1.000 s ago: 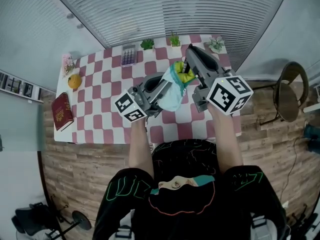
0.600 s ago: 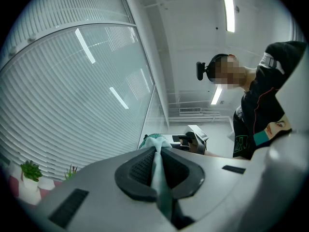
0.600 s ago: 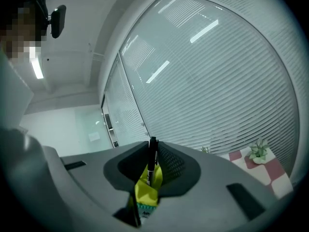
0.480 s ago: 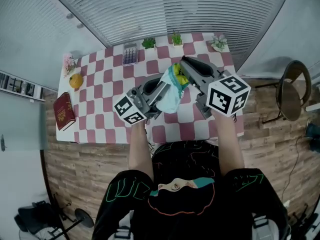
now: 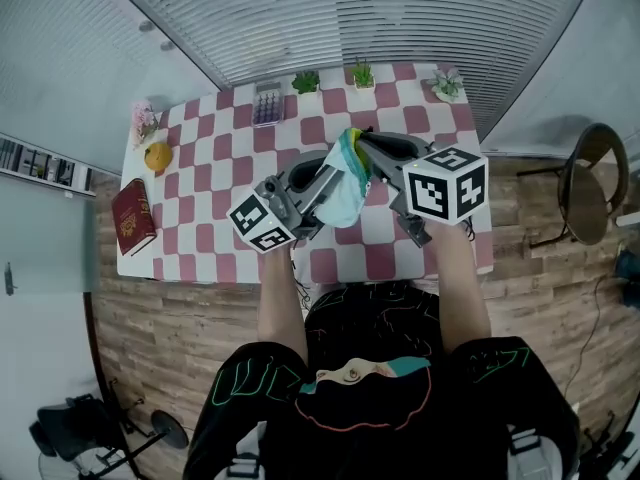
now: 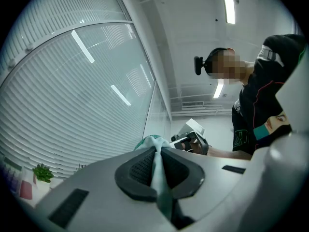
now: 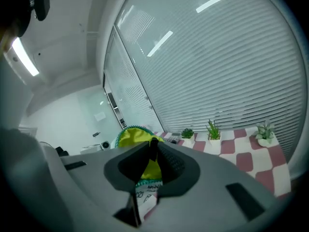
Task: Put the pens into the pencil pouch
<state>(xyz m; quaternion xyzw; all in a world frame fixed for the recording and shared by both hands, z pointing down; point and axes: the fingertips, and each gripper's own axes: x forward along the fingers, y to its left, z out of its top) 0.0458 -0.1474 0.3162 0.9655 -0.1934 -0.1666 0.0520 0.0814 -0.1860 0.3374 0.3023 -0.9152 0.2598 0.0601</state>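
Person stands at near edge of table, checkered cloth, a gripper in each hand.

Left gripper: jaws clamped tight on a fold of the pouch. The pale fabric runs straight down between the pads.

Pouch is held over the table's middle, mouth up, yellow lining showing.

Right gripper is at the pouch mouth. A dark pen is pinched at its jaw tips, just in front of the lining. The jaws have just been closing a little further on it. How deep the pen sits in the pouch I cannot tell.

Around:
- red book at left edge
- orange beyond it
- calculator far
- three small plants along far edge, blinds behind
- chair off right, on wood floor

The right gripper's marker cube and both gripper bodies hide the cloth under the pouch.
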